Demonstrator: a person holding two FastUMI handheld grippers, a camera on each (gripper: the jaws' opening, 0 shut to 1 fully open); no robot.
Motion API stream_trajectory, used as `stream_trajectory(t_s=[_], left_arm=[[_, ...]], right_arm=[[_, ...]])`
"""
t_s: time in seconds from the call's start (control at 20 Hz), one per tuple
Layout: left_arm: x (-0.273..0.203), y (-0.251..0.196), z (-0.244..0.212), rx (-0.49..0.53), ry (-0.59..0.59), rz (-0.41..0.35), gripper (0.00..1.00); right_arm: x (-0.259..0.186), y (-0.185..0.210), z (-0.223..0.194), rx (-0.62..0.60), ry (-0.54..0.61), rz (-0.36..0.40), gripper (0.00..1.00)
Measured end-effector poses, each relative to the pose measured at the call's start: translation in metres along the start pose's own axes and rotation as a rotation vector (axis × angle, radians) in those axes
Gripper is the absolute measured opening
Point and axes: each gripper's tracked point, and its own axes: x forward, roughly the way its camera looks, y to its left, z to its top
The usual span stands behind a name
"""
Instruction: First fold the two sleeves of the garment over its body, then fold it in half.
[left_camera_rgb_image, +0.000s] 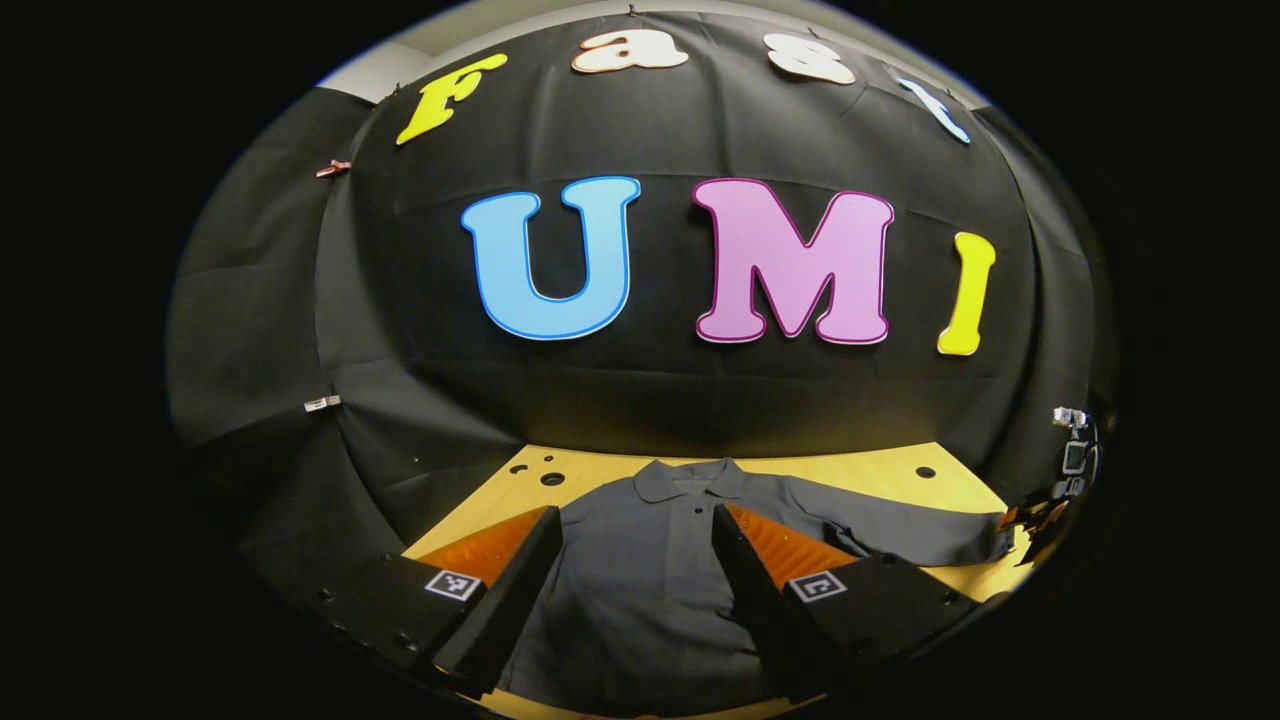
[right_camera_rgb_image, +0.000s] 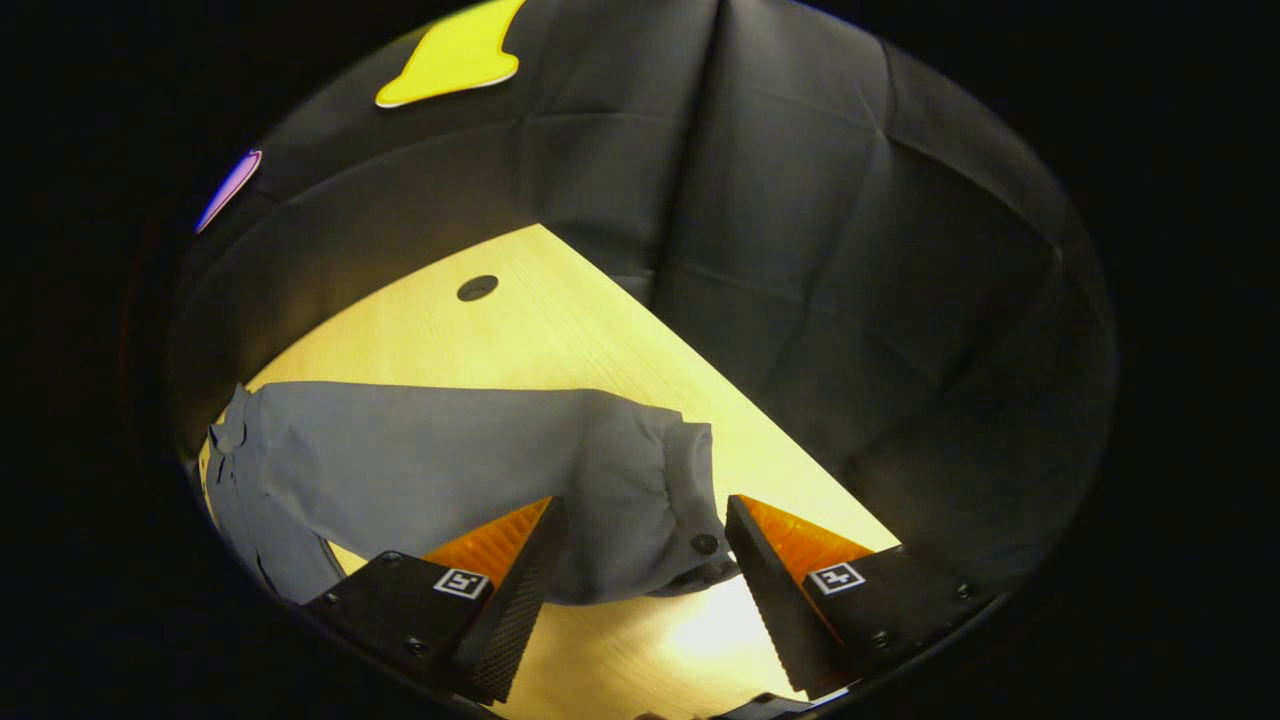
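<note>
With both the right gripper (right_camera_rgb_image: 640, 560) and left gripper (left_camera_rgb_image: 635, 560) released, the cuff (right_camera_rgb_image: 690, 500) could slip if pinched too shallowly.

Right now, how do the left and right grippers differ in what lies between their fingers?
The left gripper hangs over the shirt's body, below the collar; the right gripper straddles the sleeve at its buttoned cuff. The left sees cloth across its gap; the right sees cuff plus bare table. Both are open, gripping nothing.
</note>
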Motion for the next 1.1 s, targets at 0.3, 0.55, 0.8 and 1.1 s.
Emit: stream_trajectory(t_s=[0.3, 0.55, 0.8, 1.1], left_arm=[[-0.002, -0.007, -0.003, 0.018, 0.011, 0.008, 0.95], [-0.002, -0.009, -0.003, 0.020, 0.012, 0.011, 0.95], [-0.003, -0.011, -0.003, 0.018, 0.012, 0.009, 0.95], [-0.009, -0.013, -0.009, 0.011, 0.019, 0.004, 0.95]], right_arm=[[0.014, -0.004, -0.016, 0.029, 0.086, 0.002, 0.99], [0.016, -0.006, -0.017, 0.016, 0.103, -0.004, 1.00], [0.012, -0.003, -0.008, 0.014, 0.100, 0.019, 0.93], [0.009, 0.018, -0.004, -0.051, 0.075, 0.077, 0.15]])
